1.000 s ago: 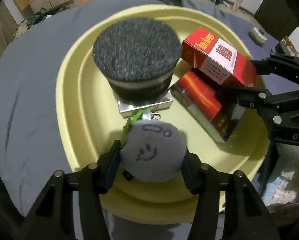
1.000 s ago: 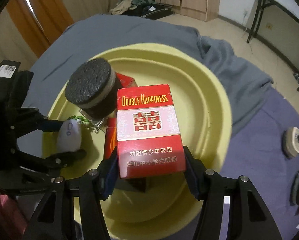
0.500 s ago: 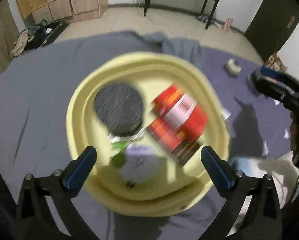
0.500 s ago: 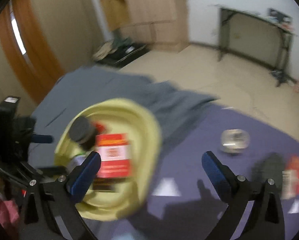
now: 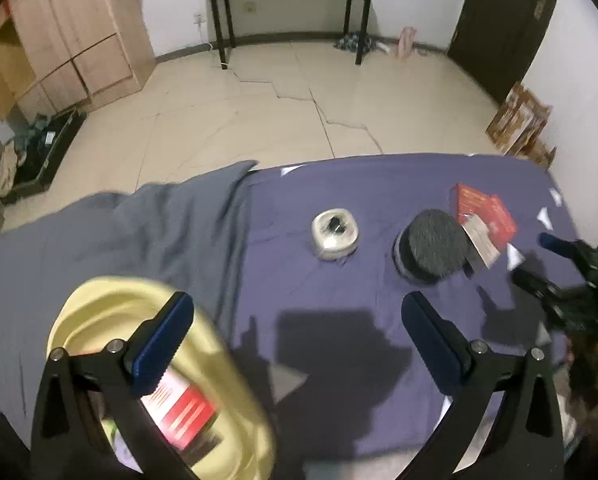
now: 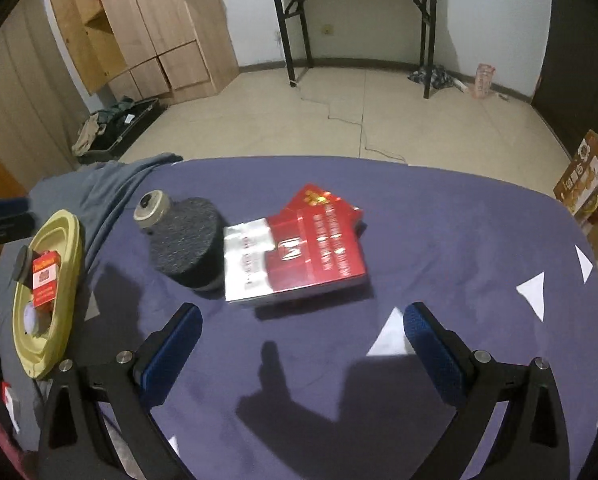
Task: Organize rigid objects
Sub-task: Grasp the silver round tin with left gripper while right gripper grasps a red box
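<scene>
The left hand-held gripper tilts down over the purple-covered table, jaws spread wide with nothing between them. The right hand-held gripper is likewise spread and empty, angled down at the table. Ahead of it lies a red carton with blurred, unreadable print, touching a round dark felt-topped block. A small round tin sits nearby. The yellow tray at left holds a red pack, its label too small to read.

Glossy red carton, matt purple cloth, smooth yellow plastic basin.
</scene>
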Available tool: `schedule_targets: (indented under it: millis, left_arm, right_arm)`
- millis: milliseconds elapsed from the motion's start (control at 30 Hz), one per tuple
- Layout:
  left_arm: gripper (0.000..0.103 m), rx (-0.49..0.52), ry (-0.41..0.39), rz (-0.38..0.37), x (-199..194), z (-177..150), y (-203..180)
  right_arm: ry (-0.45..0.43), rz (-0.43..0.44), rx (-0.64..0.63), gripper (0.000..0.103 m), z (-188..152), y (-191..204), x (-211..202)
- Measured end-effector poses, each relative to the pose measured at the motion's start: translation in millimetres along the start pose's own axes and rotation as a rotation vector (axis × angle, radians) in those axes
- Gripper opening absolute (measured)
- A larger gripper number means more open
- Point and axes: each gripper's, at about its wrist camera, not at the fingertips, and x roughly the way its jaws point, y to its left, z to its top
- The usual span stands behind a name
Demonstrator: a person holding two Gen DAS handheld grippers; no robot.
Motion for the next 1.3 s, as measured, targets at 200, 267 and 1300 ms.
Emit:
schedule_targets:
  millis: [200,267,1300]
  left_arm:
    - [0.103,-0.069,0.104,0.136,75.3,36.3,-15.4]
    - [0.103,-0.141,0.102,0.098,89.8,44.7,-7.5]
    - [0.049,-0.168,0.107,-0.079,82.7,31.6,1.1]
  right_arm:
    - [0.018,-0.063,-0.067,0.103,5.3,-26.5,6.9]
    - [-0.006,-0.019,-0.076,0.103,10.8,-30.8,2.5]
    - [-0.071,-0.024,-0.158,0.088,20.3,-1.4,-3.0]
